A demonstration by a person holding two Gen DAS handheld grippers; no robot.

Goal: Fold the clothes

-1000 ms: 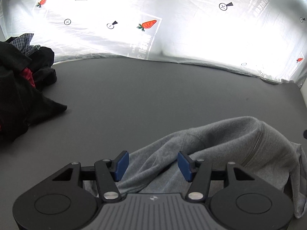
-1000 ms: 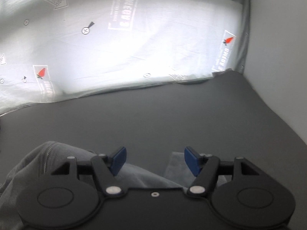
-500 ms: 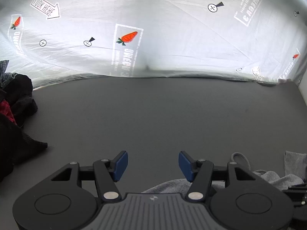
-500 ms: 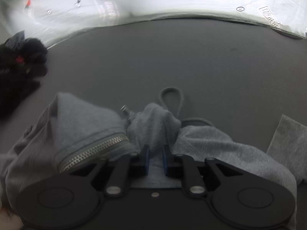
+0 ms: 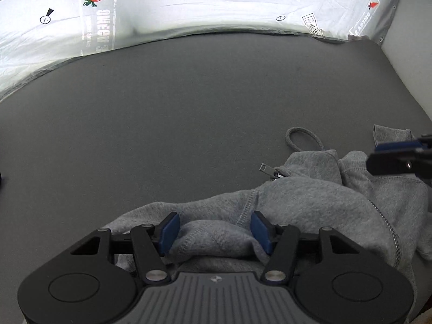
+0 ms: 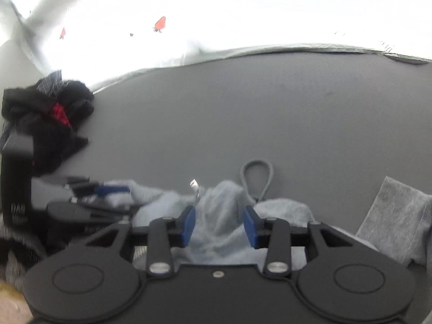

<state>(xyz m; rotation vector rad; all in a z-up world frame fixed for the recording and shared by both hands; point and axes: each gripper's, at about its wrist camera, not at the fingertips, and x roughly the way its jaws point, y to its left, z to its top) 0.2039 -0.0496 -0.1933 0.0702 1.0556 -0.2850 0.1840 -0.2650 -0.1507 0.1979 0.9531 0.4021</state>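
Observation:
A grey zip hoodie [image 5: 310,197] lies crumpled on the dark grey surface [image 5: 189,94], its zipper pull [image 5: 266,167] and drawstring loop [image 5: 305,137] toward the far side. My left gripper [image 5: 214,229] is open, low over the hoodie's near-left edge, with a soft fold bulging between its blue pads. In the right wrist view my right gripper [image 6: 219,225] has its jaws opening around a raised bump of the hoodie [image 6: 218,216], just short of the zipper pull [image 6: 193,183]. The fabric sits between the pads, loosely. Each gripper shows at the edge of the other's view.
A heap of dark clothes [image 6: 46,124] with a red patch lies at the far left of the surface. A bright white sheet with carrot prints [image 5: 189,0] rises behind the surface. A pale wall [image 5: 418,54] bounds the right side.
The left view swung right and sank onto the hoodie, and the dark heap left its frame. The right gripper shut on a hoodie fold, then its jaws spread apart again.

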